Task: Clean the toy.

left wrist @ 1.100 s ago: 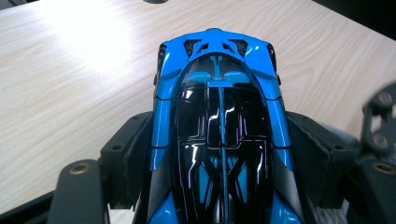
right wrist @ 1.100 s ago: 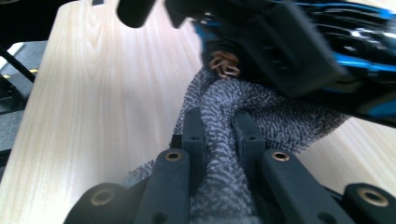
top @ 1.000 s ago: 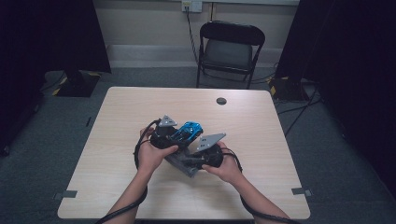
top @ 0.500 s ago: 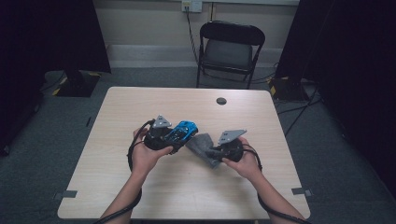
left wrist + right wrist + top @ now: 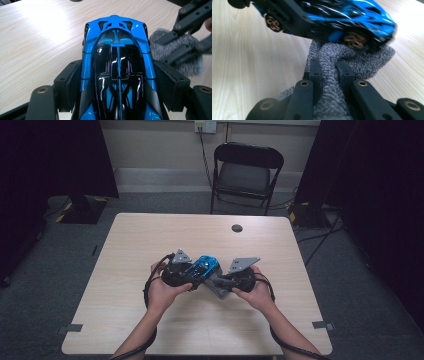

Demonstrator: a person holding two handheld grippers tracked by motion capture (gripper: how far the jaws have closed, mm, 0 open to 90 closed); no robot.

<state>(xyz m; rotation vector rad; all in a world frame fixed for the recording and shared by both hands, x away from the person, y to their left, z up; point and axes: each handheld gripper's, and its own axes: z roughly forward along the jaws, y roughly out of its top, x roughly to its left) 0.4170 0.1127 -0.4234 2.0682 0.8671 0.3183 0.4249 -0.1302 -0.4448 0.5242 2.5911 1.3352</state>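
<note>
A blue and black toy car is clamped by its sides between the jaws of my left gripper, held above the wooden table. In the high view the car sits between the two hands, with the left gripper on its left. My right gripper is shut on a grey towelling cloth, and the cloth presses against the car's side near a bronze wheel. That cloth also lies to the right of the car in the left gripper view. The right gripper is low at the car's right.
A small dark round grommet is set in the table near its far edge. A black folding chair stands behind the table. Cables trail from both grippers over the near edge.
The right gripper with the cloth has moved rightward from under the left hand, then back in against the car's right side. The left hand and car stayed nearly still.
</note>
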